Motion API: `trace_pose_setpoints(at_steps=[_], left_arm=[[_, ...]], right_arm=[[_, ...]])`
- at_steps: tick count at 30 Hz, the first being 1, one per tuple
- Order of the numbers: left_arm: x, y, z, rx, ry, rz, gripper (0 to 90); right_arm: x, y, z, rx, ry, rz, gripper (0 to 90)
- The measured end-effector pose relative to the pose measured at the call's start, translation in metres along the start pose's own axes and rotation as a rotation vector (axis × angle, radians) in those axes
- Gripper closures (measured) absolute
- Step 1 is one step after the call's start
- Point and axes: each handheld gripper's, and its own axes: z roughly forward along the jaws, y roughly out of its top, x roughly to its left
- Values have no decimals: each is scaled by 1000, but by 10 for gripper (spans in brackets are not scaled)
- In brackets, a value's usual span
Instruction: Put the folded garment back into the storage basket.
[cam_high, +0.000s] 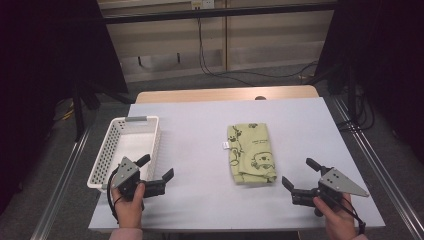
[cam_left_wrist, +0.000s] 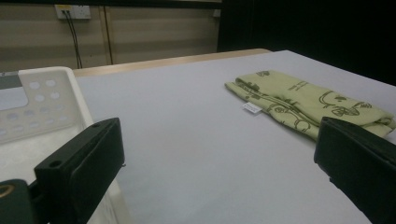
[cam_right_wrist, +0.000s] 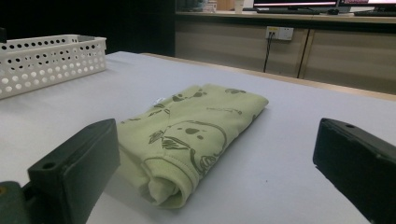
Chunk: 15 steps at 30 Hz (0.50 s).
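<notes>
Folded pale-green printed cloth (cam_high: 251, 153): flat at table (cam_high: 200, 130) centre. White perforated plastic basket (cam_high: 125, 150) at nine o'clock. Left gripper (cam_high: 156, 168) and right gripper (cam_high: 300, 174), jaws spread, empty, at seven and five o'clock.

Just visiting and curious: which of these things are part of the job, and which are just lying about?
Part of the job:
- cloth, folded, green
- basket, white
- left gripper, open
- right gripper, open

Just lying about:
- wall socket
- cables on the floor
</notes>
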Motion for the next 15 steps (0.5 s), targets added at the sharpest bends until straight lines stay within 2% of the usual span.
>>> trace_pose_setpoints(at_steps=[2,4,5,6,10,11,12,15], left_arm=[[0,1,0,1,-8,8,20],[-3,1,2,-13,-17,-25,19],[-3,1,2,-13,-17,-25,19],[-3,2,3,-6,-20,-3,19],[-5,4,5,-9,-33,-10,18],[-4,5,5,1,-36,10,16],[-7,5,7,-16,-46,-9,16],[-8,7,11,-10,-55,-3,16]], right_arm=[[0,0,0,-3,-1,-2,2],[0,0,-1,0,-5,0,2],[0,0,-1,0,-5,0,2],[0,0,-1,1,-4,1,2],[0,0,0,-1,3,1,3],[0,0,0,-1,4,0,3],[0,1,0,-4,1,-2,3],[0,1,-1,-5,-2,0,2]])
